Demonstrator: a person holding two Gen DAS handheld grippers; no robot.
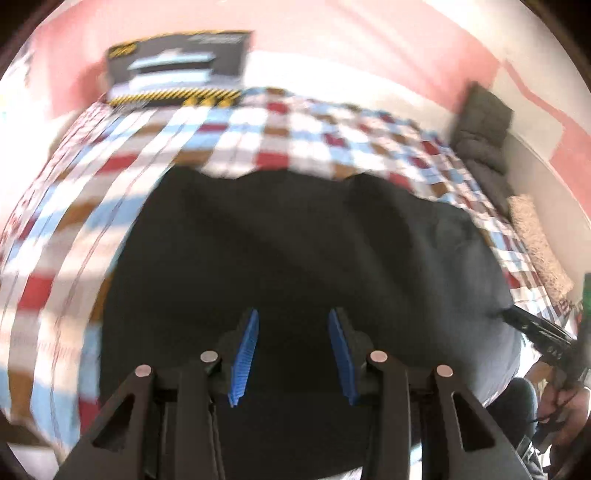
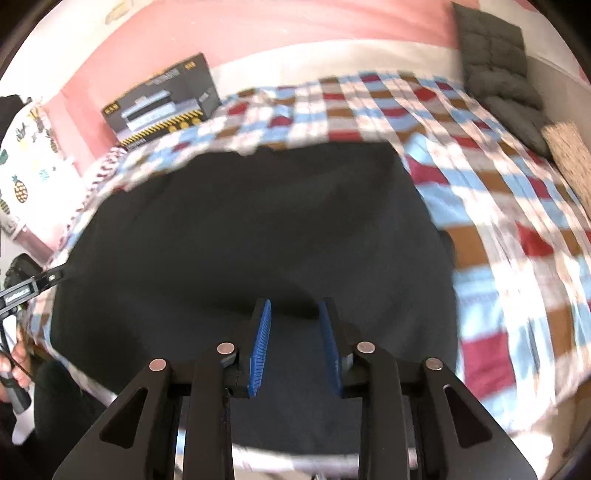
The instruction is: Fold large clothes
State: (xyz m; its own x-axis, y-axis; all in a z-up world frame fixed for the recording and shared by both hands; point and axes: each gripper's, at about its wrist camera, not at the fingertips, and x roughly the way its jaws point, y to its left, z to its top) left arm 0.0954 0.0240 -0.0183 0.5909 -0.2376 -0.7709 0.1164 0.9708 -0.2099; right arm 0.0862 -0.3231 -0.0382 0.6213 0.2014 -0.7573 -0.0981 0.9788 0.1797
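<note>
Left gripper (image 1: pixel 291 354) and right gripper (image 2: pixel 293 345): both with blue-padded jaws apart, gripping nothing. Large black cloth garment (image 1: pixel 295 258) lies spread right beneath and ahead of both. Around it, checked red-blue-brown bedspread (image 2: pixel 498 221). Beyond: black printed cardboard box (image 1: pixel 177 70) ahead-left, grey quilted cushion (image 2: pixel 495 66) ahead-right, against pink wall (image 1: pixel 332 33).

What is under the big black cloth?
The big black cloth lies on a red, blue, brown and white checked blanket, which shows all around it. Whatever lies directly beneath the cloth is covered.
</note>
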